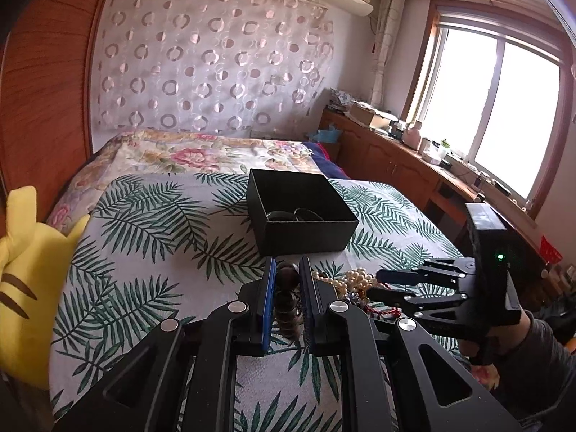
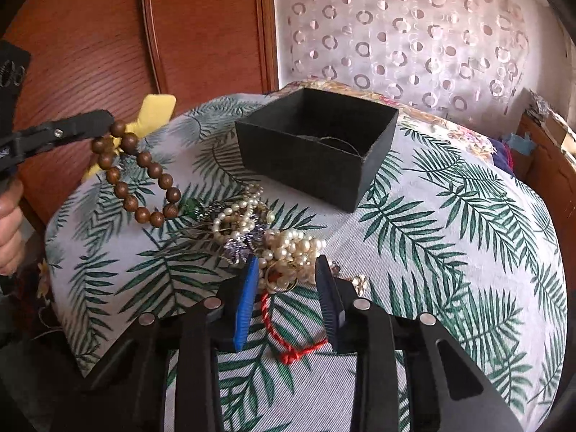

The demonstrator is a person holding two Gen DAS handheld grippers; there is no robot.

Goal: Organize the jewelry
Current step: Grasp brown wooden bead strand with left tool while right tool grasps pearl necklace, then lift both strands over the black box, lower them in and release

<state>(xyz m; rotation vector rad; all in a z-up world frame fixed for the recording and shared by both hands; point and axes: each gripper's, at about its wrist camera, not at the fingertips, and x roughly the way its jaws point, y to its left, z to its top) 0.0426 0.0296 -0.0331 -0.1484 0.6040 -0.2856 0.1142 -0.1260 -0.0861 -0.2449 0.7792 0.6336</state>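
On the leaf-print cloth [image 2: 450, 252], toward its far edge, sits the open black box [image 2: 316, 151] with only a thin dark piece or two inside (hard to tell what). Left gripper [image 1: 287, 289] is clamped on a wooden bead bracelet [image 2: 138, 176], lifted clear of the cloth, not boxed yet. Right gripper [image 2: 288, 280] has its jaws spread around the pearl pile [image 2: 288, 252], not gripping. Red cord [image 2: 284, 338] and beaded bits also left. Judged early: most jewelry unsorted.
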